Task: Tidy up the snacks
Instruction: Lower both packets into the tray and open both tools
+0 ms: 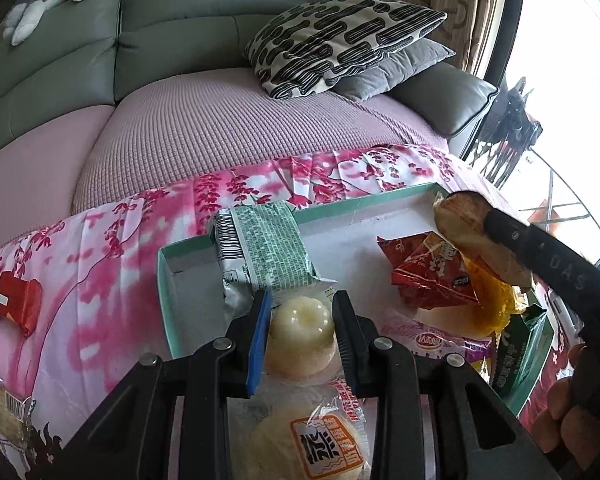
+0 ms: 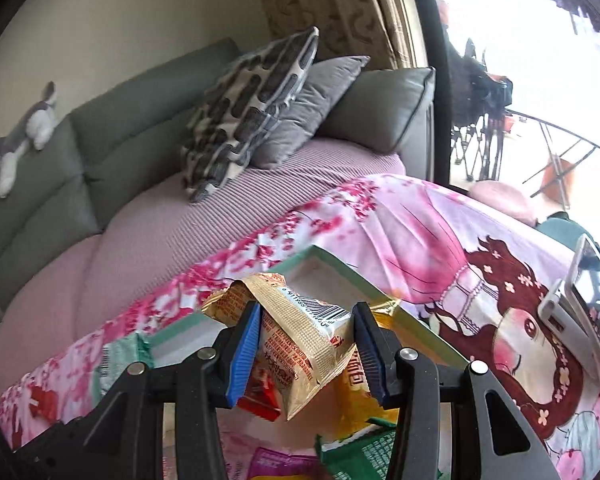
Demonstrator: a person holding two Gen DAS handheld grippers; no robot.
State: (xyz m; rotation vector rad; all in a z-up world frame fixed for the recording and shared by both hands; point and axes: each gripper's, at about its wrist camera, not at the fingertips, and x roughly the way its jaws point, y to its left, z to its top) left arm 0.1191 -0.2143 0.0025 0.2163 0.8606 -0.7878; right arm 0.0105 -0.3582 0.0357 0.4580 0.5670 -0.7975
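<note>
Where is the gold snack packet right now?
The gold packet is pinched in the right gripper, held over the teal-rimmed box. In the left wrist view it hangs at the box's far right corner, above the red packet.

A grey-green sofa [image 1: 172,28] fills the far side, its seat under a lilac textured cover [image 1: 228,128]. On the right of the seat a black-and-white patterned cushion [image 1: 340,40] leans on a grey cushion [image 1: 396,68]. A grey and white plush toy [image 2: 20,140] lies on the sofa back at far left. A pink floral cloth [image 1: 80,264] covers the near surface. Patterned curtains [image 2: 328,4] hang by the bright window [image 2: 532,60] at far right.
</note>
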